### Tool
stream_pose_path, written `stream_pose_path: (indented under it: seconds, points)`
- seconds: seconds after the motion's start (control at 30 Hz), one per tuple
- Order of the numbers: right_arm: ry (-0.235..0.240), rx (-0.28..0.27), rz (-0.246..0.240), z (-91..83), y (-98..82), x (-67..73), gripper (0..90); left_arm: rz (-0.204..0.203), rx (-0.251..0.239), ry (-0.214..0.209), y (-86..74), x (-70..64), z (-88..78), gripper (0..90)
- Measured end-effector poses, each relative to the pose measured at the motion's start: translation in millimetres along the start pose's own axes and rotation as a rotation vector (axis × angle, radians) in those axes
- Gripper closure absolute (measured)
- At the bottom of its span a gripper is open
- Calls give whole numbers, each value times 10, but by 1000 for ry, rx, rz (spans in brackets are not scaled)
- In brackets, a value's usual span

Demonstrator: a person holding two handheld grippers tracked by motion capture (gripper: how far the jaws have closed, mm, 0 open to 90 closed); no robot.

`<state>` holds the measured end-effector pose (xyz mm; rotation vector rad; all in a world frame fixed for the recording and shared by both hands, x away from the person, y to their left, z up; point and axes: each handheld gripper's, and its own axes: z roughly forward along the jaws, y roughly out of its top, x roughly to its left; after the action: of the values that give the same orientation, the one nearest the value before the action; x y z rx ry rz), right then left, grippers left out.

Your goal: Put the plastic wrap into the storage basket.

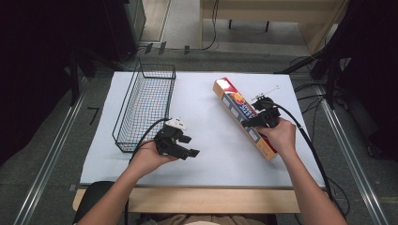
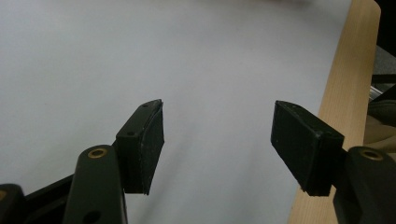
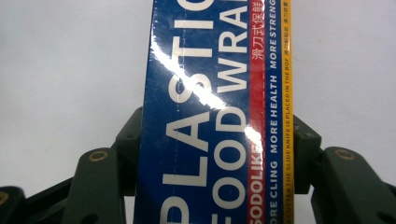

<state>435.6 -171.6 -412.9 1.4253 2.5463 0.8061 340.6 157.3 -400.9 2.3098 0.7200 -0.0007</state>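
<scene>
We see a counter (image 1: pixel 206 154) covered by a white sheet, its pale wooden edge showing at six o'clock. A black wire basket (image 1: pixel 143 105) stands on it toward nine o'clock. A long plastic food wrap box (image 1: pixel 234 105) lies slantwise toward two o'clock.

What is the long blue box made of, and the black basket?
The plastic food wrap box looks like glossy printed cardboard: sharp folded edges and a bright streak of glare across its lettering. The basket looks like thin metal wire with a dark coating: you can see the white table through its open grid.
</scene>
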Motion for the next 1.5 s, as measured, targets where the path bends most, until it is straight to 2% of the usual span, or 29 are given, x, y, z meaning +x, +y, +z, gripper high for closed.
stream_pose_path:
  seconds: [0.1, 0.4, 0.67, 0.73, 0.93, 1.07, 1.17, 1.23, 1.37, 1.5]
  points:
    - [10, -6, -24, -25, -1, 33, 415, -2, -12, 7, -7, -6, -39, 354]
    - [29, 3, -83, -64, -19, 102, 413, -6, -7, 20, -49, -6, -83, 350]
    - [61, -1, -104, -158, -66, 111, 413, -13, -26, 26, -75, 4, -177, 350]
    - [69, -2, -144, -184, -101, 129, 412, -12, -21, 28, -83, 3, -192, 350]
    - [84, 15, -175, -201, -183, 167, 413, -11, -21, 30, -101, -13, -237, 348]
    - [103, 16, -234, -245, -250, 204, 412, -7, -22, 33, -119, -8, -263, 346]
    - [144, 12, -293, -260, -295, 217, 412, -5, -23, 35, -129, 2, -277, 343]
    - [164, 18, -317, -269, -314, 234, 412, -6, -27, 31, -132, 9, -288, 339]
    - [179, 36, -379, -280, -356, 281, 411, 4, -29, 51, -136, 8, -307, 317]
    - [194, 55, -443, -262, -410, 282, 410, 13, -27, 48, -136, 14, -316, 313]
